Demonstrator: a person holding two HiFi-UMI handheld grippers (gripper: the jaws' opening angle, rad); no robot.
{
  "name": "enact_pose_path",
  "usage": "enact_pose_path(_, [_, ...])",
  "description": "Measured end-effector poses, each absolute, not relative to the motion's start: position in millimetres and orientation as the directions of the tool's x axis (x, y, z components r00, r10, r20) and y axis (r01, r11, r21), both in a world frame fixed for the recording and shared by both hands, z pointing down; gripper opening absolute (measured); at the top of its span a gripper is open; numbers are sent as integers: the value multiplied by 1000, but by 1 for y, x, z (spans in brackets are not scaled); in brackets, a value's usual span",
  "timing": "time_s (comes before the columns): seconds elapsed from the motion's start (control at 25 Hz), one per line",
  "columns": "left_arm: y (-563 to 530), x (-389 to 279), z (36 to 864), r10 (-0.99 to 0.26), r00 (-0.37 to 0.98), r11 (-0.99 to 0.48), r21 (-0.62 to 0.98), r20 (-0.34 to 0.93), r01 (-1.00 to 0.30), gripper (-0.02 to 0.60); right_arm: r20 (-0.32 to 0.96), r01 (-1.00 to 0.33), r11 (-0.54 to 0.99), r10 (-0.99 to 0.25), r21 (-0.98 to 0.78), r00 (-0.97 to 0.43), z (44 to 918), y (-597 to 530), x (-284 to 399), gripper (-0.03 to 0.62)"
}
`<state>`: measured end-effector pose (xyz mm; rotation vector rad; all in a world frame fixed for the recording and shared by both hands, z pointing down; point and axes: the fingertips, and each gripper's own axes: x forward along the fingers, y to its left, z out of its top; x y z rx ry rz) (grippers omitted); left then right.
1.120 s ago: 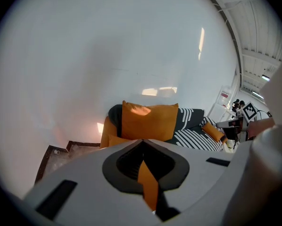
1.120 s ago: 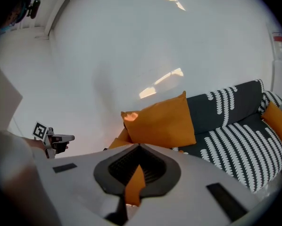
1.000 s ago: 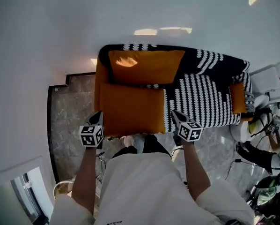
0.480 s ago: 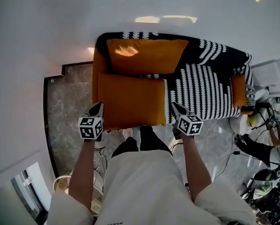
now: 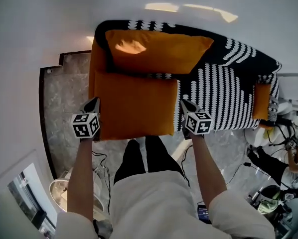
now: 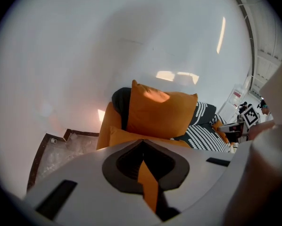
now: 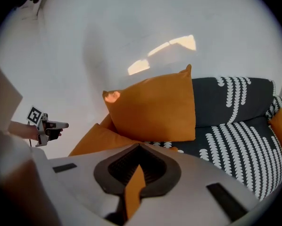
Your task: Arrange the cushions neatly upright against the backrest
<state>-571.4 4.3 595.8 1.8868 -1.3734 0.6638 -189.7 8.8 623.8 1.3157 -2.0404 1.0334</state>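
The held cushion (image 5: 134,106) has just been brought down and in toward the sofa (image 5: 228,93), both ends sinking together. It is now carried flat, low over the seat, just in front of the second cushion (image 5: 156,51), which is already propped upright against the backrest (image 5: 243,51). Standing this one up is judged still to be done. One side edge is pinched in the closed fingers (image 6: 176,166) of the left gripper (image 5: 92,102), the other in those of the right gripper (image 5: 184,104). Orange fabric is seen nipped between each pair.
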Motion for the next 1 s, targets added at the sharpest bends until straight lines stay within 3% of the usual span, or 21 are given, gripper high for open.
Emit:
enact_pose_path(0.6, [-65, -586, 699, -534, 142, -73, 122, 833, -990, 28, 823, -911, 278, -406, -303, -398, 767, -87, -158, 23])
enact_pose_path(0.88, [-102, -600, 715, -513, 93, -64, 70, 853, -995, 209, 837, -904, 248, -352, -348, -419, 807, -98, -152, 33])
enact_pose_path(1.0, [-116, -606, 725, -493, 78, -21, 78, 867, -997, 240, 845, -900, 231, -319, -369, -429, 823, -100, -151, 140])
